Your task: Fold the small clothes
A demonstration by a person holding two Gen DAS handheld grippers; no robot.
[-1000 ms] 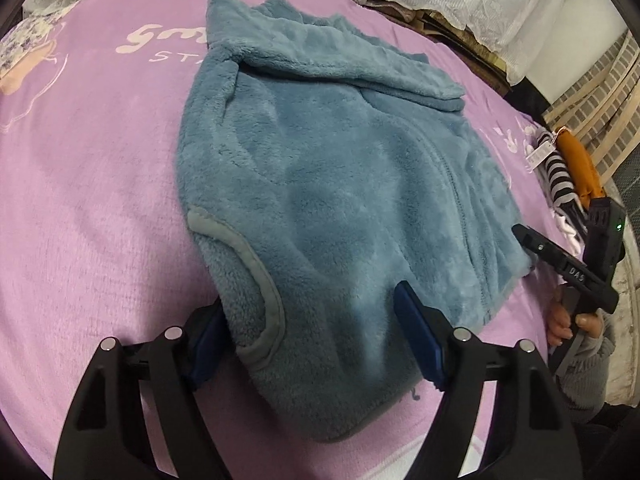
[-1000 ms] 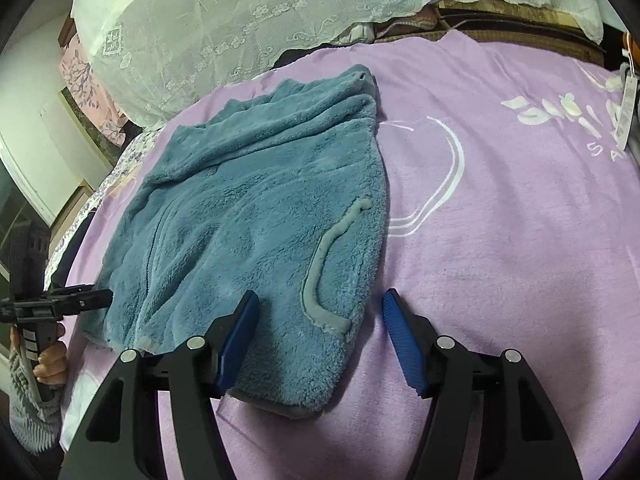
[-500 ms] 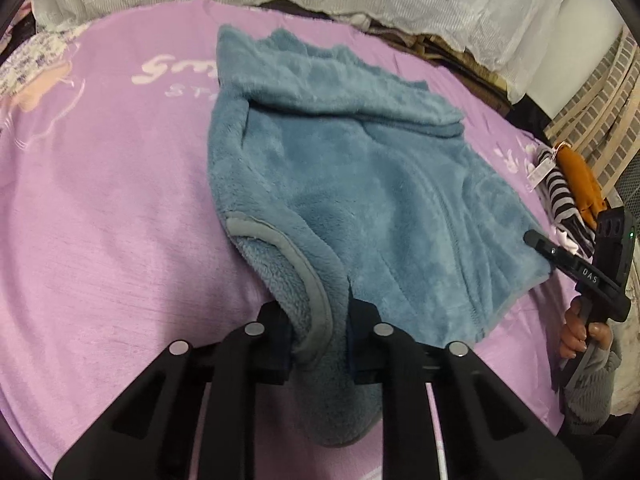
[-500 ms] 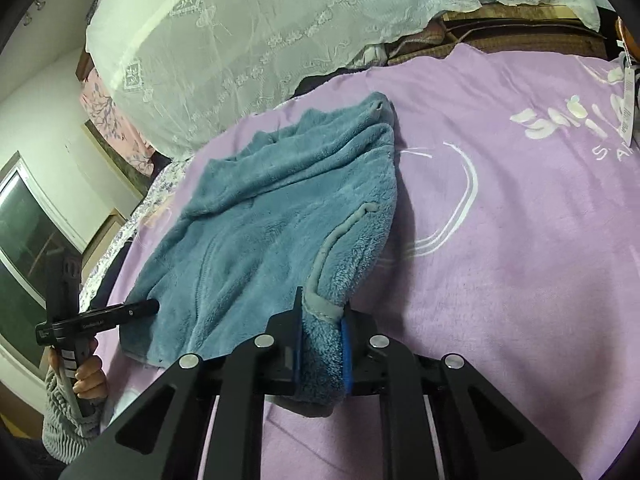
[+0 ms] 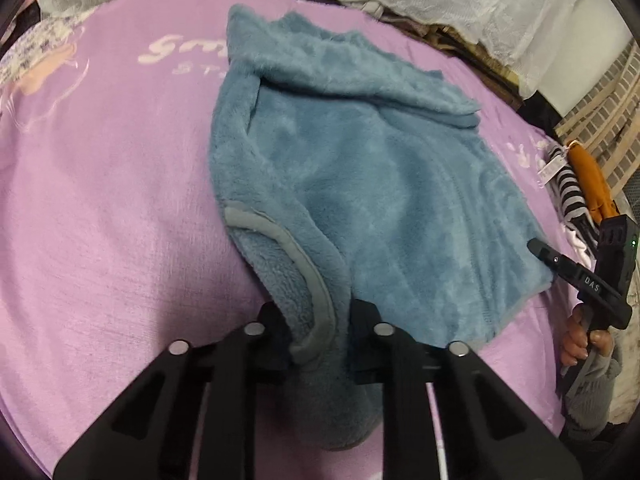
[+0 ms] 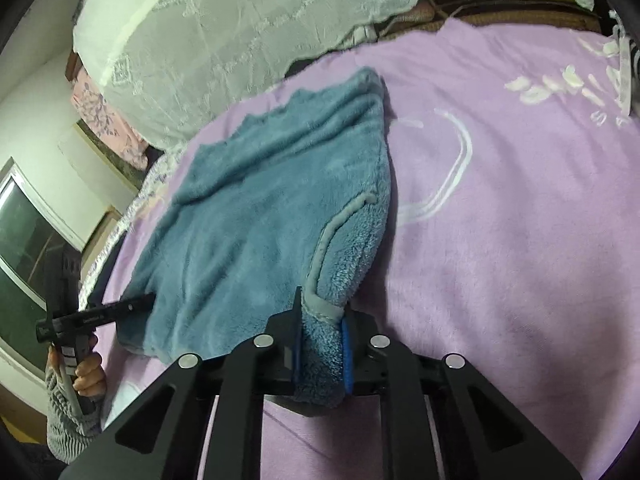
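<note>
2 corners of 1 blue fleece garment (image 5: 360,200) are pinched, 1 in each gripper. The left gripper (image 5: 320,332) is closed on the grey-bound shoulder nearest it, and the right gripper (image 6: 320,344) is clamped on the matching shoulder; both sets of jaws have just closed on the fleece. The garment stretches forward from both toward the far hem, its long axis pointing away across the purple blanket (image 5: 100,240). Neither hand is nearer. Ahead the blanket is bare; striped and orange clothes (image 5: 580,188) lie well off beyond the right gripper, clear of a forward fold.
</note>
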